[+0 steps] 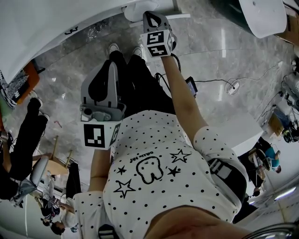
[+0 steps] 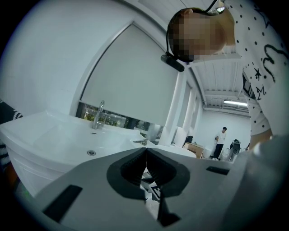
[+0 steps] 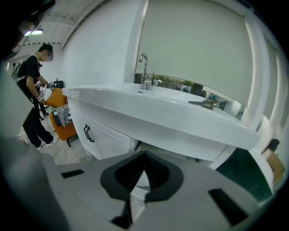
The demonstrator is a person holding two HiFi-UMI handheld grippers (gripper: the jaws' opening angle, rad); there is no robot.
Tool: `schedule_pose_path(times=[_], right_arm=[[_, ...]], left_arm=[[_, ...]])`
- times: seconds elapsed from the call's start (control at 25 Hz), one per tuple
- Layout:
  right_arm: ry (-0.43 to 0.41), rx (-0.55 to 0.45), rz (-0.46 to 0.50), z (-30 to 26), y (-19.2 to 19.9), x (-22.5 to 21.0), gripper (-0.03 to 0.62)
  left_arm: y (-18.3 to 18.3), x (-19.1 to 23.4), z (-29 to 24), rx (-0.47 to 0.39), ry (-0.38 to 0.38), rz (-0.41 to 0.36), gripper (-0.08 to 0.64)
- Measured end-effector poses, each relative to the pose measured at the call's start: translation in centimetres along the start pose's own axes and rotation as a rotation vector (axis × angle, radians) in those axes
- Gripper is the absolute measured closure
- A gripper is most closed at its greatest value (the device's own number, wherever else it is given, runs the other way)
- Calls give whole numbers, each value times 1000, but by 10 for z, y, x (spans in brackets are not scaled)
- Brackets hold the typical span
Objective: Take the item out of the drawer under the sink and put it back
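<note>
The white sink (image 3: pixel 180 118) with its chrome tap (image 3: pixel 143 70) curves across the right gripper view, a shadowed recess (image 3: pixel 156 146) under the basin. My right gripper (image 3: pixel 144 155) points at that recess with its jaws together; a white patch shows through the slit behind the tips, and I cannot tell what it is. In the head view the right gripper (image 1: pixel 149 15) reaches out to the white cabinet front (image 1: pixel 138 10) under the sink's edge (image 1: pixel 56 23). My left gripper (image 1: pixel 112 66) hangs back over the person's legs, and its jaws (image 2: pixel 145 151) are shut with nothing between them.
A cabinet door with a black handle (image 3: pixel 87 133) stands left of the recess. An orange chair (image 3: pixel 63 113) and a person in black (image 3: pixel 34 94) are further left. A cable and a round floor socket (image 1: pixel 232 87) lie on the marble floor. Another white fixture (image 1: pixel 264 16) sits at the upper right.
</note>
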State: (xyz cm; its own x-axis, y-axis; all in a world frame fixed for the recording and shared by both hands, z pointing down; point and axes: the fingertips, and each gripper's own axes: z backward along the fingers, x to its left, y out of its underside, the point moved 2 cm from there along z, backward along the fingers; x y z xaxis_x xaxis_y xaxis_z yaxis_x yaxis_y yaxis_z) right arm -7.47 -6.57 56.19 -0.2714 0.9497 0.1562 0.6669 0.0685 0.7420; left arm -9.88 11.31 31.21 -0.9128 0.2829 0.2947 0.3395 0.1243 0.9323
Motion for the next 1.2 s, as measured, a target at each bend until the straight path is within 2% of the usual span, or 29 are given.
schedule_pose_path(times=[0.12, 0.4, 0.6, 0.88, 1.2], right_arm=[[18, -29, -36, 9, -5, -4, 580], [75, -107, -199, 40, -25, -24, 580], [82, -153, -309, 72, -41, -33, 580], [68, -231, -323, 118, -67, -23, 580], [32, -333, -258, 173, -106, -12, 580]], left_arm=[[-3, -2, 4, -9, 4, 0, 555], [-7, 2, 14, -11, -15, -8, 555], [-19, 0, 26, -37, -23, -7, 555], [-33, -14, 43, -60, -3, 20, 555], [-42, -29, 61, -74, 32, 19, 555]])
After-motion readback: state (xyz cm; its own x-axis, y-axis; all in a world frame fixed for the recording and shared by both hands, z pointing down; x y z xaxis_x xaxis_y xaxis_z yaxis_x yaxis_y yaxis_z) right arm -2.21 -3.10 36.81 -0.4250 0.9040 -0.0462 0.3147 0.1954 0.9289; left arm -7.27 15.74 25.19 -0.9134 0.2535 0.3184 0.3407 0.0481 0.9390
